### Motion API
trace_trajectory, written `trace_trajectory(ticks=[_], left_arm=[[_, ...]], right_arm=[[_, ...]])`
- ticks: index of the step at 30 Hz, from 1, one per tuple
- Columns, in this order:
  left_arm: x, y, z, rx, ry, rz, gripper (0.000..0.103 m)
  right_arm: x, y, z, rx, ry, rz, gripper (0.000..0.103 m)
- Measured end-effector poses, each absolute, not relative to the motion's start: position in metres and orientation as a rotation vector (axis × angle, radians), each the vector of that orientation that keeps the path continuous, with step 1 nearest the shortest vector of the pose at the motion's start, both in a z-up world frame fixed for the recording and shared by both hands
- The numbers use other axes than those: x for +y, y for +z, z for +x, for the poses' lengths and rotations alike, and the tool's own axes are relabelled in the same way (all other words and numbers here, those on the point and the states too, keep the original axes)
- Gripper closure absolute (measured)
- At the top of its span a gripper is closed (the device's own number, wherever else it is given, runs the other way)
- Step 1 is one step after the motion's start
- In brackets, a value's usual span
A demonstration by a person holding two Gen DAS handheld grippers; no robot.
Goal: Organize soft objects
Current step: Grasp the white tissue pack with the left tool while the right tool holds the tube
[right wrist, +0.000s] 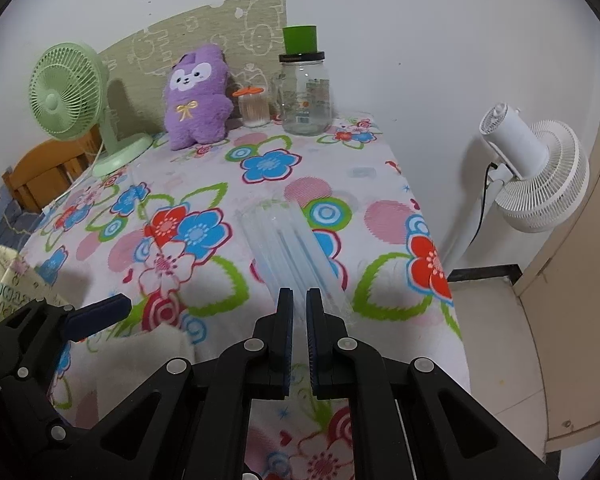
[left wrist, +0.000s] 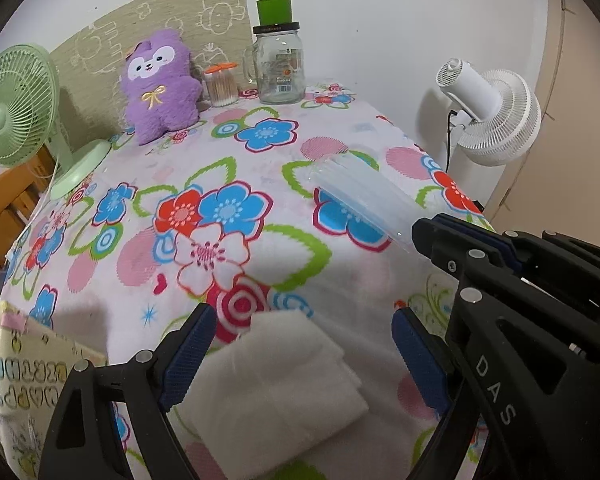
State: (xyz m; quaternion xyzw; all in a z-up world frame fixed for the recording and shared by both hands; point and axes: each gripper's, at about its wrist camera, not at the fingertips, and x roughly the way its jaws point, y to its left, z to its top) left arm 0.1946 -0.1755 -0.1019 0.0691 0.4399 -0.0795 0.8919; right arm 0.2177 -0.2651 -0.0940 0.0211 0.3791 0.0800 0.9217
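The right gripper [right wrist: 298, 300] is clamped on a clear bag of pale blue masks [right wrist: 288, 248] above the floral tablecloth [left wrist: 220, 152]. The left gripper [left wrist: 304, 344] stands wide, straddling a folded white cloth [left wrist: 276, 392] lying on the tablecloth without pressing it.

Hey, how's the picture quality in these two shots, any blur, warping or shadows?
Left wrist view: the folded white cloth between the open left gripper looks soft; table edges bow. Right wrist view: purple plush and green fan are sharp, casting shadows behind them.
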Motion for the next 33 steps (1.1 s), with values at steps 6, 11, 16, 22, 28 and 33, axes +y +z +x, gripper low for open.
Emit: trace_trajectory(ticks=[6, 11, 16, 22, 28, 33], left_arm=[[-0.169, -0.103, 0.177, 0.904, -0.172, 0.149, 0.012], [-0.162, -0.108, 0.168, 0.911, -0.168, 0.154, 0.012], [-0.159, -0.114, 0.163, 0.915, -0.163, 0.165, 0.012], [-0.156, -0.120, 0.160, 0.901, -0.164, 0.195, 0.012], [-0.154, -0.121, 0.162, 0.893, -0.169, 0.203, 0.012], [-0.150, -0.121, 0.166, 0.894, -0.168, 0.201, 0.010]], right_arm=[[-0.258, -0.095, 0.201, 0.771, 0.164, 0.037, 0.094], [-0.251, -0.096, 0.185, 0.761, 0.164, 0.024, 0.094], [-0.247, -0.100, 0.175, 0.764, 0.164, 0.023, 0.094], [-0.245, -0.108, 0.170, 0.787, 0.164, 0.030, 0.094], [-0.246, -0.113, 0.168, 0.815, 0.157, 0.041, 0.092], [-0.246, -0.112, 0.168, 0.831, 0.146, 0.024, 0.091]])
